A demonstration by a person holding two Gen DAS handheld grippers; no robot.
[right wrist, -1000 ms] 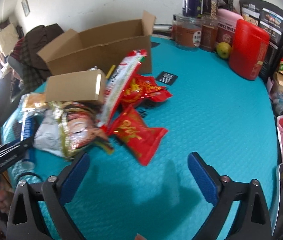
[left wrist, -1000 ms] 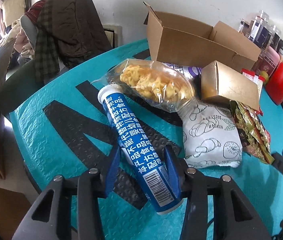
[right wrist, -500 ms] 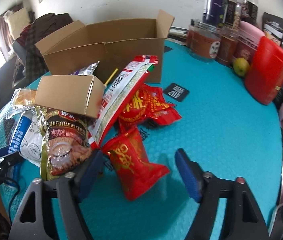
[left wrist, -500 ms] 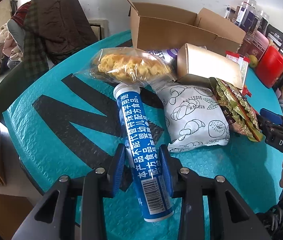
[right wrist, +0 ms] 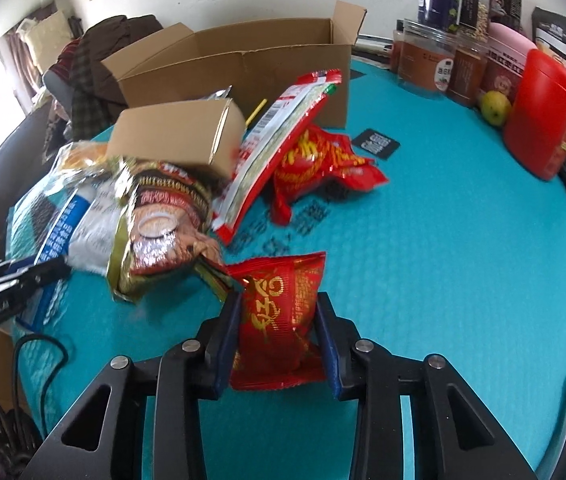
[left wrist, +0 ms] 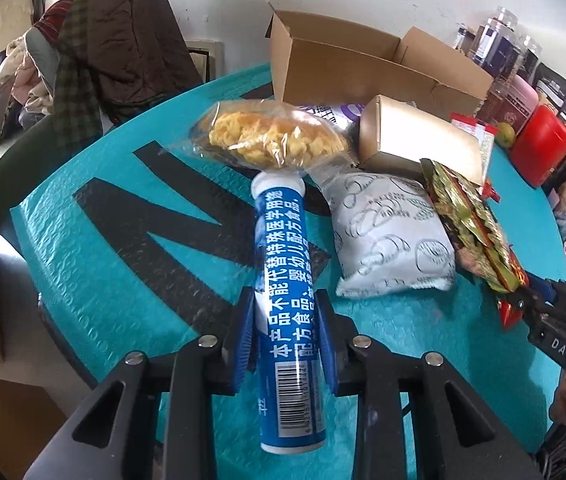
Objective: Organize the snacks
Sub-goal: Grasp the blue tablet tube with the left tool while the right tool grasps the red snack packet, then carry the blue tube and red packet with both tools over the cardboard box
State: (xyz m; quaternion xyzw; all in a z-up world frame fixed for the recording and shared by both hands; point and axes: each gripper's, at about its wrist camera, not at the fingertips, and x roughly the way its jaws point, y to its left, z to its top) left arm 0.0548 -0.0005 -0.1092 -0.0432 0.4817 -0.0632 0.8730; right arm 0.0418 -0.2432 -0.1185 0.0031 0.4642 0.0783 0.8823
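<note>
My left gripper [left wrist: 285, 308] is shut on a blue tube [left wrist: 285, 264] with white Chinese print, its white cap pointing away toward a clear bag of yellow snacks [left wrist: 271, 140]. My right gripper [right wrist: 279, 308] is shut on a red snack packet [right wrist: 279, 312] that lies on the teal table [right wrist: 443, 240]. An open cardboard box [right wrist: 239, 68] stands at the back; it also shows in the left wrist view [left wrist: 363, 68]. A white bread bag [left wrist: 391, 240], a small brown box [left wrist: 415, 144] and a gold-green cereal bag [right wrist: 163, 224] lie between the grippers.
Two more red packets [right wrist: 323, 160] and a long red-and-white packet [right wrist: 279, 140] lie by the open box. Jars [right wrist: 443, 60], a red canister [right wrist: 543, 112] and a green fruit [right wrist: 495, 106] line the far right edge. Clothes [left wrist: 115, 60] are piled on a chair beyond the left edge.
My left gripper has closed onto the blue tube. My right gripper has moved forward to the red packet and closed on it.
</note>
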